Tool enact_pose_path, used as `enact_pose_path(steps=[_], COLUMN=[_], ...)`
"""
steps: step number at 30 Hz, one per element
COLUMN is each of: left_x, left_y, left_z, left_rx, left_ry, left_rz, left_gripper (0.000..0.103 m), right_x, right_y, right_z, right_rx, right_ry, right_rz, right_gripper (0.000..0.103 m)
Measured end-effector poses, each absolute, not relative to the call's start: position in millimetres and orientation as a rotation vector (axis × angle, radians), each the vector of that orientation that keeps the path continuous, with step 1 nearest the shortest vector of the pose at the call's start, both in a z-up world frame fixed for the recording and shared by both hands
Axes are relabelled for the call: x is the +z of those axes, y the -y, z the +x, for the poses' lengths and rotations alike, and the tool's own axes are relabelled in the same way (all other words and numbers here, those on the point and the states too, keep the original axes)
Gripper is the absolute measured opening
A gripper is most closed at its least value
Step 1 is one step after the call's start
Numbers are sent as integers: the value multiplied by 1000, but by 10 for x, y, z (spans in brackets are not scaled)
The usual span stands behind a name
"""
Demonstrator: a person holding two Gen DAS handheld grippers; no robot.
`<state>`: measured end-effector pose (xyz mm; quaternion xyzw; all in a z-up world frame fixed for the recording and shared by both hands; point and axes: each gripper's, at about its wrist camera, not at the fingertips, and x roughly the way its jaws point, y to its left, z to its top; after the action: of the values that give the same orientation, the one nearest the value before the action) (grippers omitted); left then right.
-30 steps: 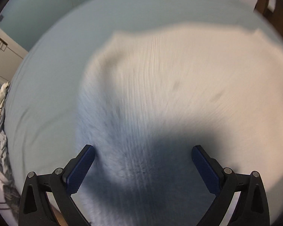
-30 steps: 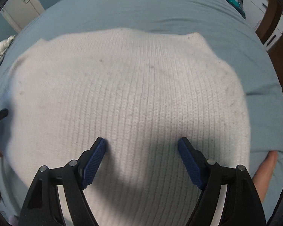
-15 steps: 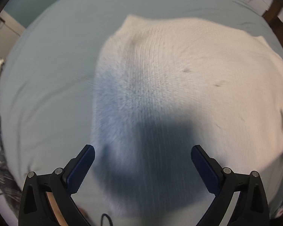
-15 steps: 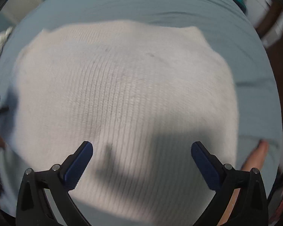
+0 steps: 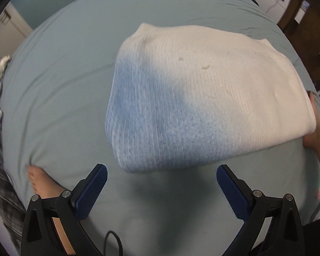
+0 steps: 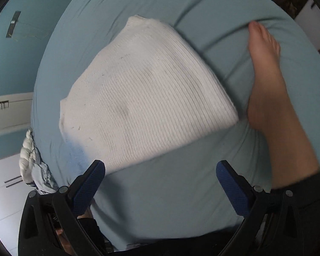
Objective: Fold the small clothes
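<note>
- We see a white knit (image 5: 202, 98) lying folded on the blue-green sheet (image 5: 59, 81), a compact block with ribbed rows across its top.
- In the left view, shade covers the knit's near left part; the rest is lit.
- Our left gripper (image 5: 161, 183) hangs above the sheet, just short of the knit's near edge; its jaws stand wide and hold nothing.
- Our right gripper (image 6: 160, 180) is likewise spread wide and holds nothing; its left pad (image 6: 89, 183) sits over the knit's near corner in the right view, though we cannot tell whether they touch.
- A bare foot (image 6: 264, 85) rests on the sheet just beside the knit's right edge; the same foot (image 5: 315, 136) shows at the right rim of the left view, seemingly against the knit.
- Another foot (image 5: 40, 181) lies on the sheet at the lower left of the left view, well apart from the knit.
- A heap of pale cloth (image 6: 32, 160) sits at the sheet's left border.
</note>
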<state>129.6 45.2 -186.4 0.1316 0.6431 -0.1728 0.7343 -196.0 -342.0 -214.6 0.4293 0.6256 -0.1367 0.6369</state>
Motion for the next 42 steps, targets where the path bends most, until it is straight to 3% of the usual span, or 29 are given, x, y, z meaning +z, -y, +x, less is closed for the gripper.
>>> enact_pose_path(steps=[20,33,42], left_x=[-2826,-2830,-2871], left_y=[-782,-633,-850], left_z=[1443,1297,1460], left_rx=[-215,-294,-277], left_ry=[-1690,-1701,-1688], left_rz=[91,31,-326], left_gripper=[103,103,103], right_x=[-2953,-3076,-3155], right_y=[3674,3700,3891], right_z=[-1833,-1791,-1626], right_rx=[-294,-268,-271], right_ry=[-1526,-1613,-1526], right_rz=[1086,1095,1174], right_gripper=[102,102,102])
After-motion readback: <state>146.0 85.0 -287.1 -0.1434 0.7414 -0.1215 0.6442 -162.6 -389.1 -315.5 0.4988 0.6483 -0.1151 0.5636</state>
